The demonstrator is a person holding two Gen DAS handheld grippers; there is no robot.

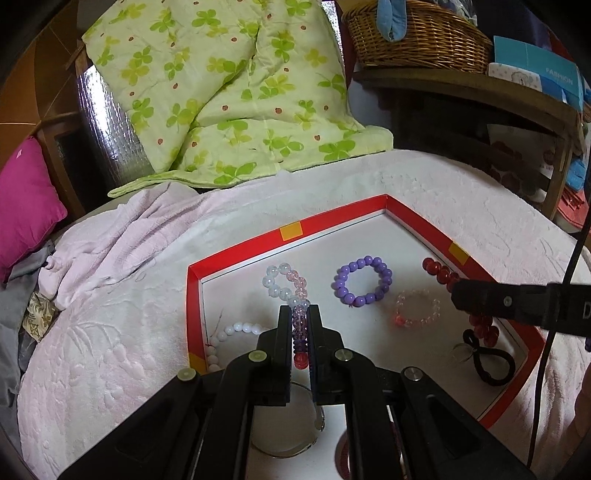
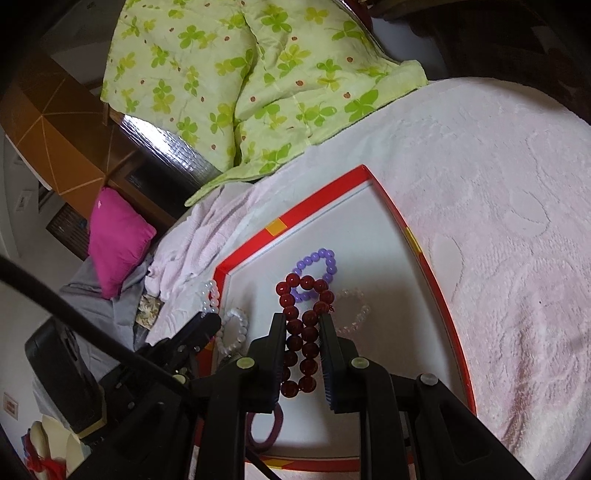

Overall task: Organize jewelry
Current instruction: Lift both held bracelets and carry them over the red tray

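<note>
A shallow white tray with a red rim (image 1: 236, 247) (image 2: 306, 212) lies on a pink-white bedspread. My left gripper (image 1: 299, 309) is shut on a bracelet of clear, pink and purple glass beads (image 1: 284, 280), whose loop sticks out past the fingertips over the tray. My right gripper (image 2: 303, 317) is shut on a dark red bead bracelet (image 2: 304, 291) (image 1: 441, 273) above the tray's right part. In the tray lie a purple bead bracelet (image 1: 362, 280) (image 2: 319, 264), a pale pink clear bracelet (image 1: 417, 308) (image 2: 354, 310), a white bead bracelet (image 1: 231, 332) (image 2: 236, 325) and a black hair tie (image 1: 491, 358).
A green clover-print quilt (image 1: 229, 96) lies behind the tray, with a magenta cushion (image 1: 26, 206) at left. A wicker basket (image 1: 417, 33) and boxes sit on a dark wooden shelf at back right. A metal bangle (image 1: 295, 439) and a purple hair tie (image 2: 264, 424) lie under the grippers.
</note>
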